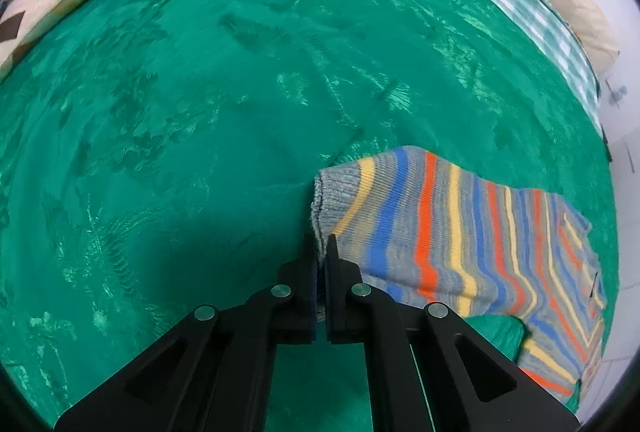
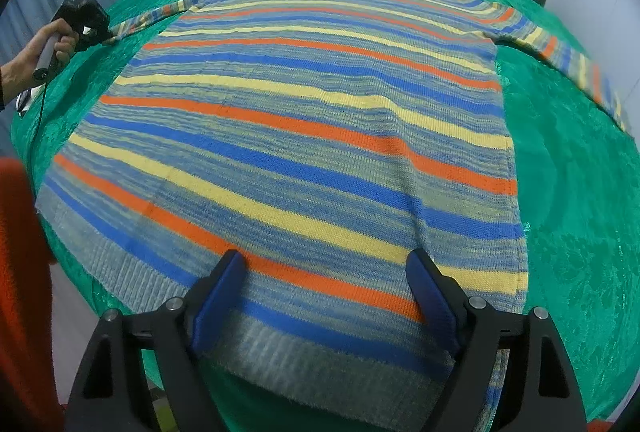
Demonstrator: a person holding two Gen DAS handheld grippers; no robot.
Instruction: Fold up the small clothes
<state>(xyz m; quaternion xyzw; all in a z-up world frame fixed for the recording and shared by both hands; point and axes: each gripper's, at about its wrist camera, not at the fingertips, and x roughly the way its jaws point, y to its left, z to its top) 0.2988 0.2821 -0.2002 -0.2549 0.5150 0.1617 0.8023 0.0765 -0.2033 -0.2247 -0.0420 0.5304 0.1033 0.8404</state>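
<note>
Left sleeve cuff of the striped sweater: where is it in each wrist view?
Left wrist view: the grey ribbed cuff sits just right of lower centre, clamped in the left gripper, whose jaws are shut on it.
Right wrist view: far left, upper third; the sleeve end meets the left gripper, cuff itself too small to see.
Shared landmark: the green bedspread under the striped sweater.

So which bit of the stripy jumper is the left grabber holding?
A green blanket covers the bed, with the striped sweater spread flat on it. Follow its left sleeve out to the end. The left gripper pinches the plain grey ribbed cuff, the only stripeless part there.
</note>
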